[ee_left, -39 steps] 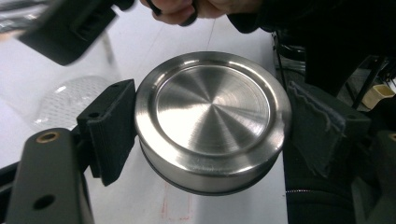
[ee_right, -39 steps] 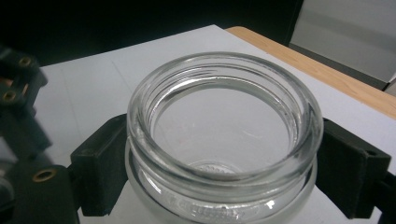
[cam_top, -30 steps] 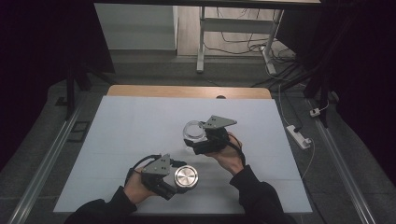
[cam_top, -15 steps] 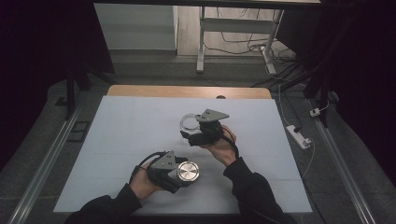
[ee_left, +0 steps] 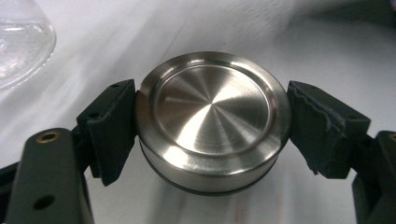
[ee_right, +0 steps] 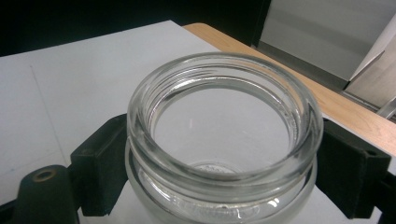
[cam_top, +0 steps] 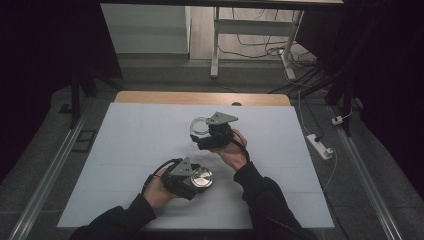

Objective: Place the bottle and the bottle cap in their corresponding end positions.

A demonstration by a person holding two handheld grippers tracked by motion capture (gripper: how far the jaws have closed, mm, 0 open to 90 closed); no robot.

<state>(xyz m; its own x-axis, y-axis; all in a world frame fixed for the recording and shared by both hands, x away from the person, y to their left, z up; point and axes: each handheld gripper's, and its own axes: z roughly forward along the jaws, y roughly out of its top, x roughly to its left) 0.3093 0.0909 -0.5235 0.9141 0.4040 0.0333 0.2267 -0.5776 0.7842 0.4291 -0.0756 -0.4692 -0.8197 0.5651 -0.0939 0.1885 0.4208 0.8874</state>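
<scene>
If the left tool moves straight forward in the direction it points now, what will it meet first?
Probably the glass jar, seen ahead at upper left beyond the steel lid that the left tool grips; depth is unclear, so it may pass beside it.

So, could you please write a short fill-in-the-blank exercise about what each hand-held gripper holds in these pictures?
1. The left hand-held gripper is shut on the round brushed-steel ____.
2. The right hand-held gripper is shut on the clear ____ jar.
3. The mouth of this jar is ____, with no cover on it.
4. Under both lies the white table surface, whose far edge is bare ____.

Missing words: lid; glass; open; wood
</scene>
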